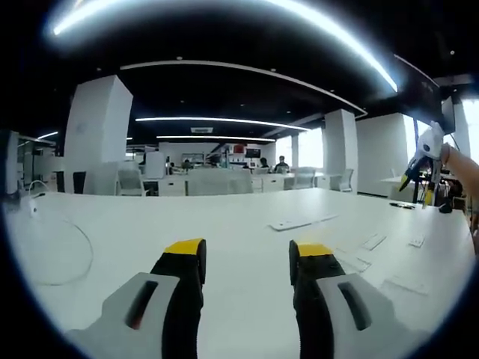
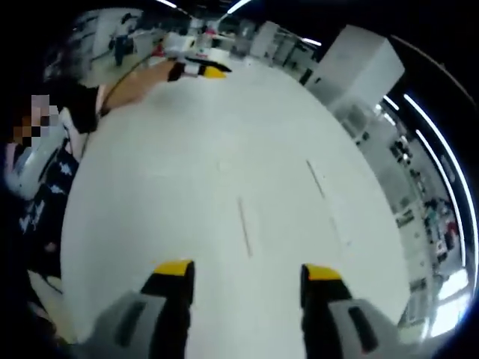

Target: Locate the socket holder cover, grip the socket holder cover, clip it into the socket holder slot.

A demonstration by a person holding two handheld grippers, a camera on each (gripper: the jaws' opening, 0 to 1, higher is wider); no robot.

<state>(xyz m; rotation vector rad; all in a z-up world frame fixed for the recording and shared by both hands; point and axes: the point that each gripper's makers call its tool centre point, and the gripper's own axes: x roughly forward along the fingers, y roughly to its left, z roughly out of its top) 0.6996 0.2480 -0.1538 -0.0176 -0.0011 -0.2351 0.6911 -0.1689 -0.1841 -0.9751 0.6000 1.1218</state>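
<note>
White table [image 1: 224, 224]; fingers [image 1: 185, 262] blk w/ yellow tips, grey bases.

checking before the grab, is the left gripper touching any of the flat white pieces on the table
Apart. In the left gripper view the left gripper is open over bare table, with the flat white pieces lying farther ahead.

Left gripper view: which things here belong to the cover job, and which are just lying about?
Job: flat white parts on the table, likely covers and holders, too small to tell apart; left tongs and right tongs, both open and empty.
Lying about: white cable on the table; chairs beyond it.
</note>
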